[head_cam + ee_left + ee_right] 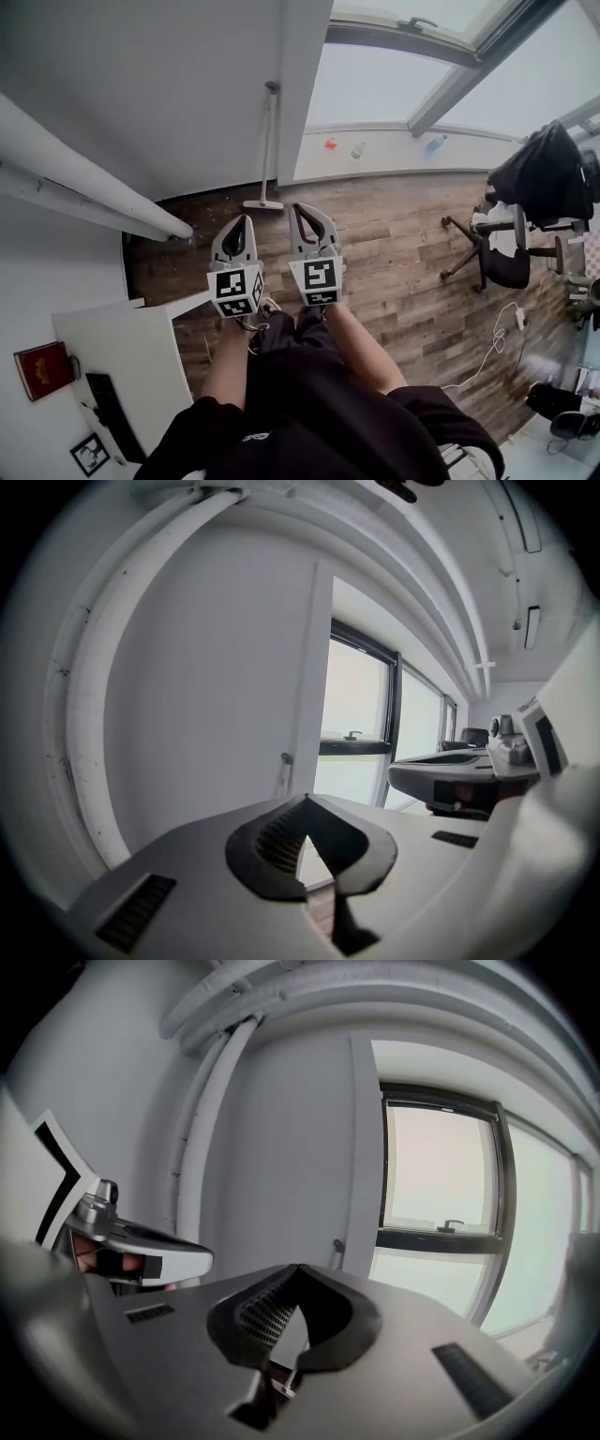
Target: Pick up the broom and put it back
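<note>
The broom (268, 141) stands upright against the white wall (169, 84), its head on the wood floor (394, 234), at 12 o'clock from the two grippers in the head view and apart from them. The left gripper (247, 220) and right gripper (300, 210) sit side by side, both closed with tips touching and nothing between them. A window (441, 56) lies at 2 o'clock.

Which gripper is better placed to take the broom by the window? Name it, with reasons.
Left, narrowly. The broom leans ahead of both, but it lines up almost straight over the shut left gripper, while it sits off to the side of the right gripper. Both are empty.
</note>
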